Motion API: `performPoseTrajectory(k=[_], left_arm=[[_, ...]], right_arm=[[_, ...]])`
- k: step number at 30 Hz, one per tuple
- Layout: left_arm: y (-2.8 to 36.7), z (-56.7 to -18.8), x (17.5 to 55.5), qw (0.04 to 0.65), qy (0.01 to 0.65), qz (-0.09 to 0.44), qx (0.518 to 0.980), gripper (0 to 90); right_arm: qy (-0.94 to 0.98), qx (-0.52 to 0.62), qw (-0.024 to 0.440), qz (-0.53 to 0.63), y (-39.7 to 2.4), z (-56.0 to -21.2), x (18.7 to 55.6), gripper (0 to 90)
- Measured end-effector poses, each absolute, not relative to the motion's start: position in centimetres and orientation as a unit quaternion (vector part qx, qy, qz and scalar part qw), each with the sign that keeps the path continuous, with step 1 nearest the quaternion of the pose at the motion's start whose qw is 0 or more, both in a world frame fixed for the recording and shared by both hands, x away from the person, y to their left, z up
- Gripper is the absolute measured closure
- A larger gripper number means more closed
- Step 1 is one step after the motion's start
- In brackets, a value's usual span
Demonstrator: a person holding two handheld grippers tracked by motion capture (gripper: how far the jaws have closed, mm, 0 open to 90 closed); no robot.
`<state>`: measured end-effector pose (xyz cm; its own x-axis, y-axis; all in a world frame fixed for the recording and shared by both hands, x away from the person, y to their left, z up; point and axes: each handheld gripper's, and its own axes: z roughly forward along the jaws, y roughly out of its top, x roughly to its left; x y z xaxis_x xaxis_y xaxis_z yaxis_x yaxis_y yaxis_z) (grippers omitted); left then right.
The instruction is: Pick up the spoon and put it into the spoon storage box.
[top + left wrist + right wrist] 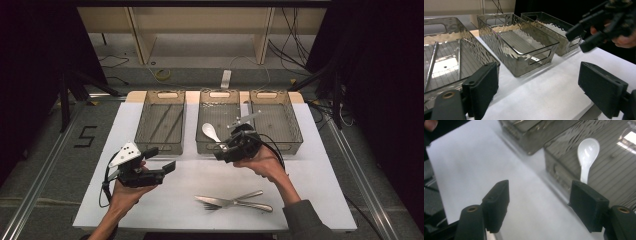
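A white spoon (pixel 210 132) (pixel 587 152) lies in the middle one of three grey see-through bins (pixel 207 147), its bowl toward the back. My right gripper (pixel 220 150) (pixel 540 205) hovers at that bin's front wall, jaws wide apart with nothing between them; the spoon's handle end lies just beyond one jaw. In the left gripper view, the right gripper (pixel 580 38) hangs at the upper right. My left gripper (pixel 161 159) (pixel 539 87) is held above the table's left front, open and empty, pointing toward the bins.
The left bin (pixel 159 147) (pixel 474 47) holds two thin rods (pixel 165 122) (pixel 431 65). The right bin (pixel 292 132) (pixel 564 47) looks bare. Two metal pieces of cutlery (pixel 235 202), one a fork, lie crossed near the front edge of the white table (pixel 310 200).
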<state>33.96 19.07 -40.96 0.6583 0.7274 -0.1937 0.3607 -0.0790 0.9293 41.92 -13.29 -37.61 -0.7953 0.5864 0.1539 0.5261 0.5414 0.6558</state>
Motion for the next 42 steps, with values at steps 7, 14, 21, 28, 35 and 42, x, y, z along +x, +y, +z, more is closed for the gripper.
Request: performPoseTrajectory(k=[7,14,21,28,35,42], left_arm=[[19.1,-41.0,34.0,0.562,0.38,0.163,0.716,15.7],[19.0,-41.0,33.9,0.564,0.379,0.162,0.716,15.7],[19.1,-41.0,34.0,0.561,0.377,0.162,0.719,15.7],[19.1,-40.9,33.9,0.562,0.375,0.162,0.719,15.7],[19.1,-40.9,33.9,0.564,0.377,0.162,0.716,15.7],[19.1,-40.9,33.9,0.563,0.375,0.161,0.719,15.7]], right_arm=[[0.888,0.292,0.042,0.352,-14.1,-38.9,39.2,29.3],[0.897,0.284,0.044,0.334,-14.6,-39.9,37.1,28.5],[0.909,0.281,0.044,0.305,-14.6,-40.4,36.2,28.6],[0.918,0.275,0.041,0.284,-14.6,-41.0,35.4,29.2],[0.926,0.272,0.025,0.259,-14.9,-41.6,34.8,30.8],[0.932,0.274,0.024,0.236,-15.3,-42.2,34.1,31.7]])
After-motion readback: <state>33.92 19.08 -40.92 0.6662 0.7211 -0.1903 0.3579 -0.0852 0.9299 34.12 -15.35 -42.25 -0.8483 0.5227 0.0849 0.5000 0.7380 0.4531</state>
